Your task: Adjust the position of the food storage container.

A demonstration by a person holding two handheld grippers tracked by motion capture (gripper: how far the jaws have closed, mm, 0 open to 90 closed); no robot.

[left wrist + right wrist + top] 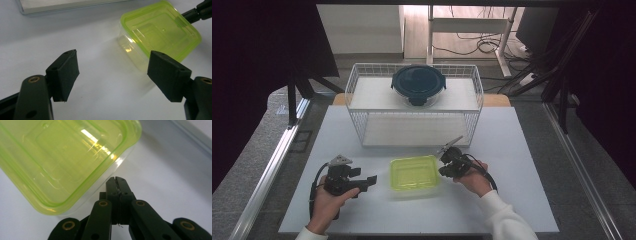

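While the green-lidded container [414, 173] sits lid-on and ungripped on the tabletop [362, 210] between both hands, the right gripper [116, 179], fingers together, is just beside its corner and the left gripper [112, 75], fingers apart, holds nothing, so handling looks barely begun.

Lidded box [414, 172] sits near-centre on table [522, 200], between left gripper [371, 179] and right gripper [441, 161]. Wire basket [362, 107] behind it, far side. Round container [418, 85] on the basket's upper shelf.
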